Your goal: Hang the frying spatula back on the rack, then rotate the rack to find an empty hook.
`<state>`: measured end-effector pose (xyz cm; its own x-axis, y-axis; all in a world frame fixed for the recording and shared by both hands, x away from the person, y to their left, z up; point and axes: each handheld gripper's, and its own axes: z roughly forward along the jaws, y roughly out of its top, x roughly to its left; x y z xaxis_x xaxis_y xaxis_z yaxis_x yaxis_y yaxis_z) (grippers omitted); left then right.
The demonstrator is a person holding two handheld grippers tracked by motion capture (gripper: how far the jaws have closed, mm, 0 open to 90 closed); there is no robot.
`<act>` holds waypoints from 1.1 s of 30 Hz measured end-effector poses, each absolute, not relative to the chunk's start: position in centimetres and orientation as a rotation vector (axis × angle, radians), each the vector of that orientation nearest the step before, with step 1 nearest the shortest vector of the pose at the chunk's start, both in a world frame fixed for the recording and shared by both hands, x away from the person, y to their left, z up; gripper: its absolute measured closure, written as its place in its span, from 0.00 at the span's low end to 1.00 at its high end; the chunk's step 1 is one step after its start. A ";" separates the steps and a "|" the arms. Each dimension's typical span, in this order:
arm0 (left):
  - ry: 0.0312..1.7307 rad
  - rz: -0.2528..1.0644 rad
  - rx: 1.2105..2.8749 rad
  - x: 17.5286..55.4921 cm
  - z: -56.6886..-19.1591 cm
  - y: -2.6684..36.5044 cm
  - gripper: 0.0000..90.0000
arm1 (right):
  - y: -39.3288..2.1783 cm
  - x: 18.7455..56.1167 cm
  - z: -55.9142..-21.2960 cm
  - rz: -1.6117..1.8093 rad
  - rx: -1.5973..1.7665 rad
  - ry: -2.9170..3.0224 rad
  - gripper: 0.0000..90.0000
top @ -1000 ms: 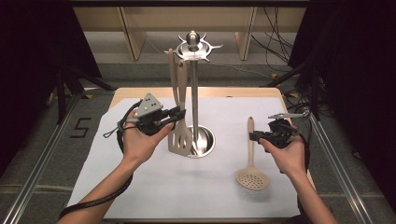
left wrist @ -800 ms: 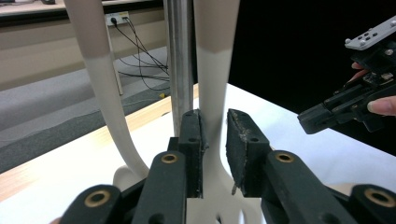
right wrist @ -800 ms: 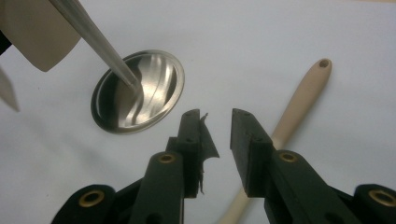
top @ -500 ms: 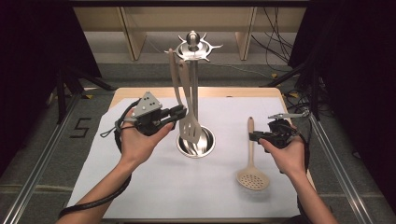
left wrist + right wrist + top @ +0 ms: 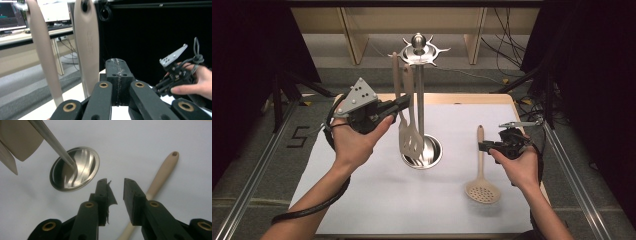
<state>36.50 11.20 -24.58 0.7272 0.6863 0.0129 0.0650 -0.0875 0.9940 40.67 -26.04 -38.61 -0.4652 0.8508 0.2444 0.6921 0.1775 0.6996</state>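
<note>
Jaws: left gripper just closed, nothing between, beside my rack's hanging spatula; right gripper narrowly apart over skimmer.

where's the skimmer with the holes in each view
High view: the skimmer lies flat on the white sheet at lower right, its handle reaching up to the right gripper.
Left gripper view: not in it.
Right gripper view: its beige handle runs behind the right jaw.
Shared landmark: the rack's round steel base.

Grey carpet floor, black curtains — wooden shelving
</note>
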 end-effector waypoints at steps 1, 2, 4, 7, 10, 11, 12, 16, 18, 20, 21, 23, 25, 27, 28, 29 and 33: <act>0.623 0.576 1.585 36.6 -24.4 11.2 0.99 | -26.0 40.6 -38.6 1.162 1.541 2.245 0.83; 0.623 0.577 1.575 36.7 -24.2 11.2 0.99 | -26.1 40.7 -38.8 1.186 1.510 2.236 0.83; 0.618 0.581 1.562 36.8 -23.8 11.2 0.99 | -26.2 40.6 -38.8 1.153 1.549 2.238 0.83; 0.619 0.574 1.526 36.9 -23.0 11.1 0.99 | -26.6 40.6 -38.9 1.157 1.541 2.240 0.83; 0.614 0.583 1.517 37.0 -22.2 11.1 0.99 | -26.3 40.4 -38.8 1.178 1.593 2.223 0.83; 0.613 0.580 1.514 37.1 -22.0 11.0 0.99 | -26.4 40.4 -38.8 1.181 1.564 2.225 0.83; 0.613 0.578 1.513 37.2 -21.9 11.0 0.99 | -26.2 40.4 -38.7 1.156 1.590 2.220 0.83; 0.613 0.579 1.501 37.4 -21.5 11.0 0.99 | -26.2 40.4 -38.5 1.150 1.587 2.225 0.83; 0.611 0.584 1.503 37.5 -21.3 11.0 0.99 | -26.4 40.8 -38.7 1.182 1.512 2.222 0.83; 0.611 0.591 1.503 37.6 -21.2 10.9 0.99 | -26.5 40.9 -38.6 1.159 1.519 2.234 0.83; 0.612 0.592 1.500 37.7 -21.1 10.9 0.99 | -26.4 41.0 -38.7 1.167 1.512 2.235 0.83; 0.620 0.592 1.492 38.0 -21.0 10.9 0.99 | -26.0 40.8 -38.4 1.154 1.611 2.224 0.83; 0.625 0.598 1.491 38.1 -20.8 10.8 0.99 | -26.4 41.3 -38.7 1.172 1.530 2.244 0.83; 0.623 0.600 1.486 38.2 -20.7 10.7 0.99 | -26.3 41.4 -38.8 1.186 1.520 2.244 0.83; 0.620 0.602 1.487 38.2 -20.6 10.7 0.99 | -26.3 41.4 -38.8 1.192 1.503 2.249 0.83; 0.620 0.602 1.484 38.2 -20.6 10.7 0.99 | -26.4 41.4 -38.7 1.177 1.503 2.249 0.83; 0.616 0.605 1.487 38.4 -20.3 10.7 0.99 | -26.5 41.2 -38.7 1.191 1.515 2.239 0.83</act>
